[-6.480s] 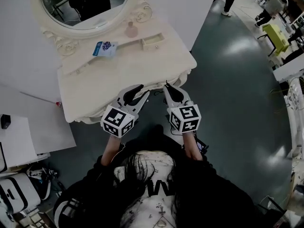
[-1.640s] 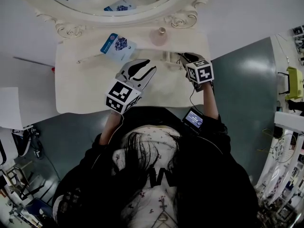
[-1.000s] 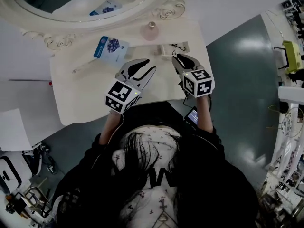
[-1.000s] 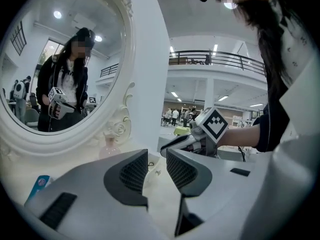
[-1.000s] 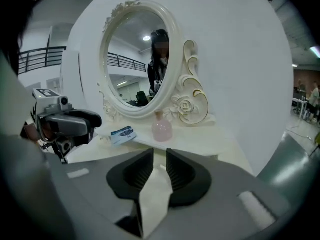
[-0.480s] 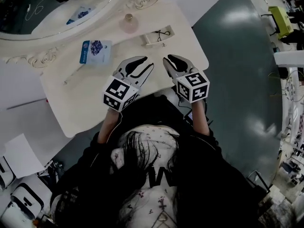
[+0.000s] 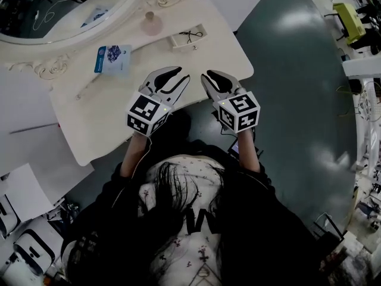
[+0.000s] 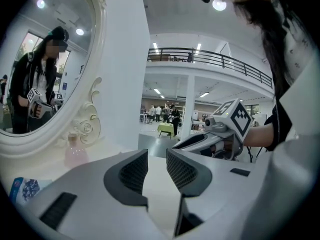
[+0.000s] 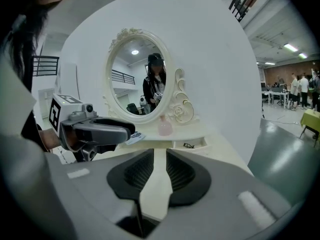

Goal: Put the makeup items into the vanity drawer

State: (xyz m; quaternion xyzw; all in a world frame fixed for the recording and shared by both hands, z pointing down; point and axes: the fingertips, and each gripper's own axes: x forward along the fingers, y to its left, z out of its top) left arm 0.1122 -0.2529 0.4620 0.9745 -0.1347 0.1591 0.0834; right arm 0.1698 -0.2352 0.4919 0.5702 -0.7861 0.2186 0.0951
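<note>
Makeup items all sit beyond your grippers: left gripper (image 7: 181, 75) and right gripper (image 7: 210, 76) hover side by side at the desk's (image 7: 107, 121) near edge, each with jaws a narrow gap apart, nothing between them. Farther back at left you have a thin stick (image 7: 88, 84) and blue packet (image 7: 112, 58). Past those is the small open drawer (image 7: 186, 42) with a black item (image 7: 189, 35) inside, and the pink bottle (image 7: 150, 23) near it by the mirror (image 7: 59, 5).

Nothing readable here tbh. The blue packet (image 7: 112, 59), far left on the vanity (image 7: 196, 64), has print that's too small to read. The left cube (image 7: 144, 114) and right cube (image 7: 237, 111) only show black-and-white square patterns.
</note>
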